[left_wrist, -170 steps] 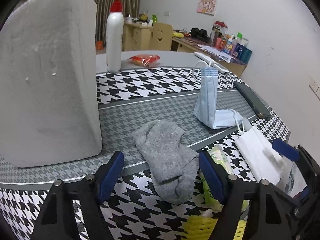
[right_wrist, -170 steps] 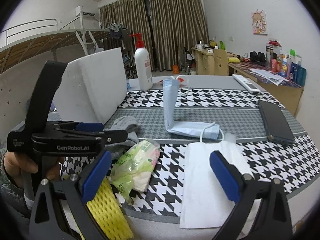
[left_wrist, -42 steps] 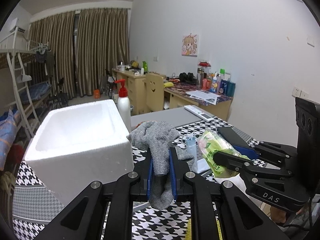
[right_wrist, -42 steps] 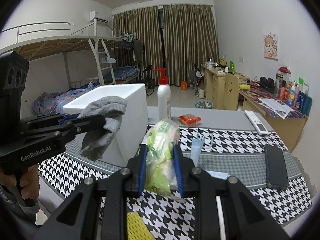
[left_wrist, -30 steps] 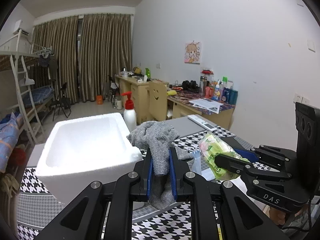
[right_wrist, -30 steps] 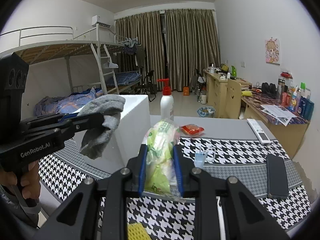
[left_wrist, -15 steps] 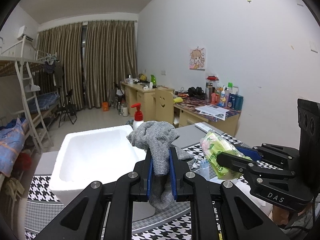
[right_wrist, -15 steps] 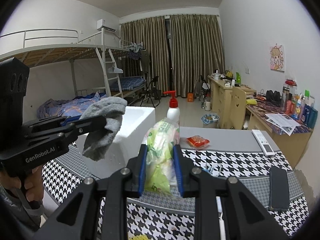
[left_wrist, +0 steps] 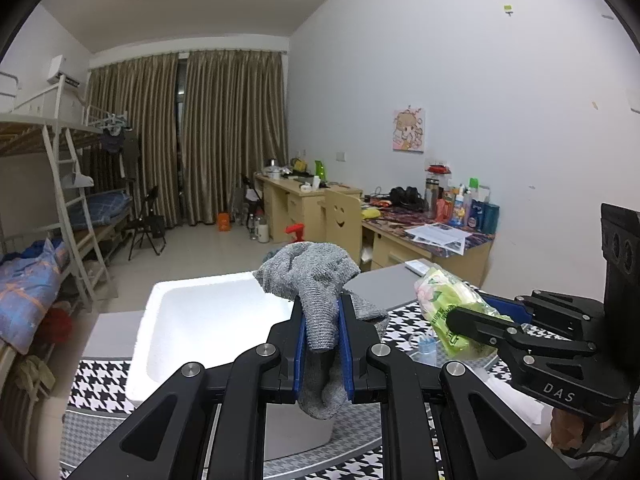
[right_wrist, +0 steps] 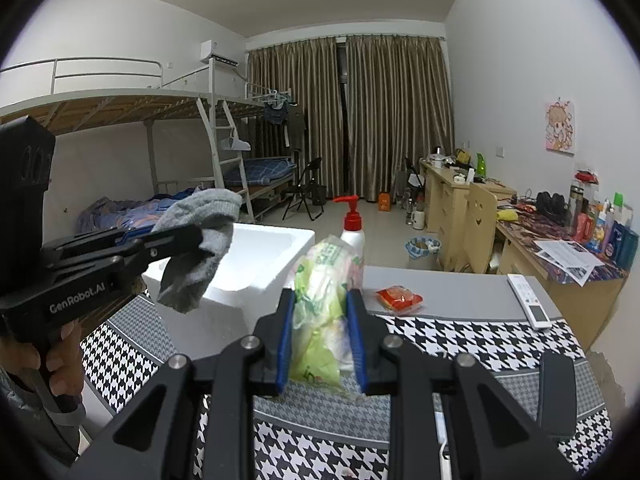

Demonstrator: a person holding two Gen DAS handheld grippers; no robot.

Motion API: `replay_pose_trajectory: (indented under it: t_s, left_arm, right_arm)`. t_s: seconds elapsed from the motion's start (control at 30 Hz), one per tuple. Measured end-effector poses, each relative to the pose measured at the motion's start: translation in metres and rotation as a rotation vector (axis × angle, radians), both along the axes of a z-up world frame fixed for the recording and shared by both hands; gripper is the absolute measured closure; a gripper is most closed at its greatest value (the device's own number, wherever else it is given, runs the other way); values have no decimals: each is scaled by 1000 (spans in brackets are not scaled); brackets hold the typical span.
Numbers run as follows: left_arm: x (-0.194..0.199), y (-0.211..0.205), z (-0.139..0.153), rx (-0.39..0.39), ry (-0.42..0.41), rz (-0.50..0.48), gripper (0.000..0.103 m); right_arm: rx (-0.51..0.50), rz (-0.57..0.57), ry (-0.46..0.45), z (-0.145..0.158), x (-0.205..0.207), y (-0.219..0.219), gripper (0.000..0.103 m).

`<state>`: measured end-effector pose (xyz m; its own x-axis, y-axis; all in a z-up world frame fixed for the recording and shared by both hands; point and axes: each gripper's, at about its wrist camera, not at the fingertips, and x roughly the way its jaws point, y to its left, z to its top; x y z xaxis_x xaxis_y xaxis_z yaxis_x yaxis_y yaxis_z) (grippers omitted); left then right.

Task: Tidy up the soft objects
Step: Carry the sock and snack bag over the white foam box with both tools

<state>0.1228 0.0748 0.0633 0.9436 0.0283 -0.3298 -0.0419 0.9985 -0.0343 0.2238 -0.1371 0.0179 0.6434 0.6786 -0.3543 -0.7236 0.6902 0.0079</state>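
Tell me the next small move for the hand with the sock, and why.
Probably carry the sock forward over the foam box and open. The left gripper is shut on it, raised just short of the box's open top, which looks empty.

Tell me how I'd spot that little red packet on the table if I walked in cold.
Find the table with the houndstooth cloth and look to its plain grey far end. The red packet lies flat there, right of the white pump bottle and left of the white remote. It is the only small, crinkly, red-orange thing on that grey strip.
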Motion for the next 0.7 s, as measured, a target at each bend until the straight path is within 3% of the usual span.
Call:
replay_pose_trajectory:
  t_s: [0.7]
  left_arm:
    - [7,26,6,7,-13,73,88]
  right_arm:
    - [-14,50,-24,14,5,26,73]
